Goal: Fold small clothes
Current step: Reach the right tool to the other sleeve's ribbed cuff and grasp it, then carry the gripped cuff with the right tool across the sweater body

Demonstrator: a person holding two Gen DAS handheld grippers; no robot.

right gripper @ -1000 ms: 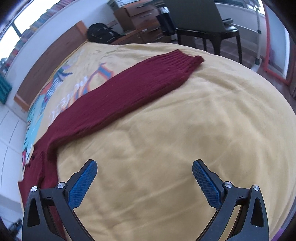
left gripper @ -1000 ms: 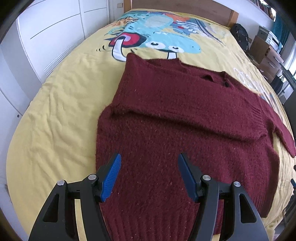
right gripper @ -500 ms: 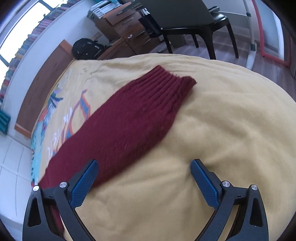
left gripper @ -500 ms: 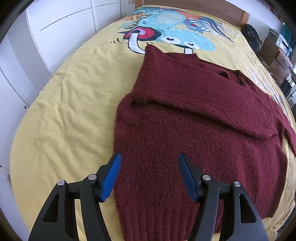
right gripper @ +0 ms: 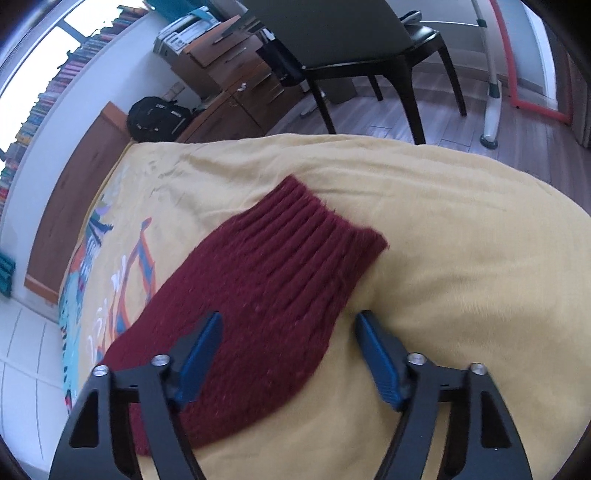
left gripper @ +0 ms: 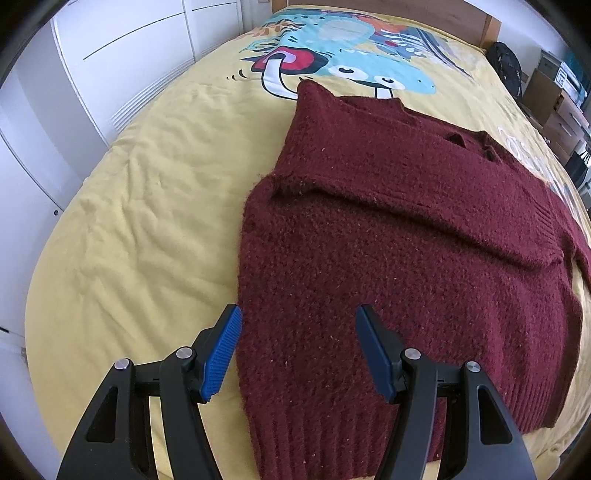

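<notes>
Spreading under both grippers, the yellow bedspread (left gripper: 140, 206) fills most of each wrist view, its cartoon print (left gripper: 343, 48) lying far ahead of the left gripper (left gripper: 298, 349) near the wooden headboard (left gripper: 399, 11). White cabinet doors (left gripper: 110, 55) stand off to that gripper's left.

On the bedspread lies the maroon knit sweater (left gripper: 388, 258), spread flat directly ahead of the left gripper and reaching away to its right. One sleeve is folded across the chest, forming a ridge ahead of the fingers. The ribbed hem (left gripper: 332, 435) lies under and between the left gripper's fingers. That gripper is wide open and holds nothing: its left blue pad (left gripper: 221, 354) sits at the sweater's side edge, above the bedspread, and its right pad (left gripper: 373, 354) is over the knit.

The sweater's other sleeve (right gripper: 258, 302) stretches out flat, with its ribbed cuff (right gripper: 325, 229) ahead of the right gripper (right gripper: 288, 356). That gripper is also open wide and empty, its left pad (right gripper: 199, 354) above the sleeve and its right pad (right gripper: 380, 362) above bare bedspread just beside the sleeve's edge. Whether either pad touches the fabric cannot be told.

Beyond the bed, ahead of the right gripper, stand a dark chair (right gripper: 369, 55), wooden drawers (right gripper: 236, 70) and a black backpack (right gripper: 159, 118).
</notes>
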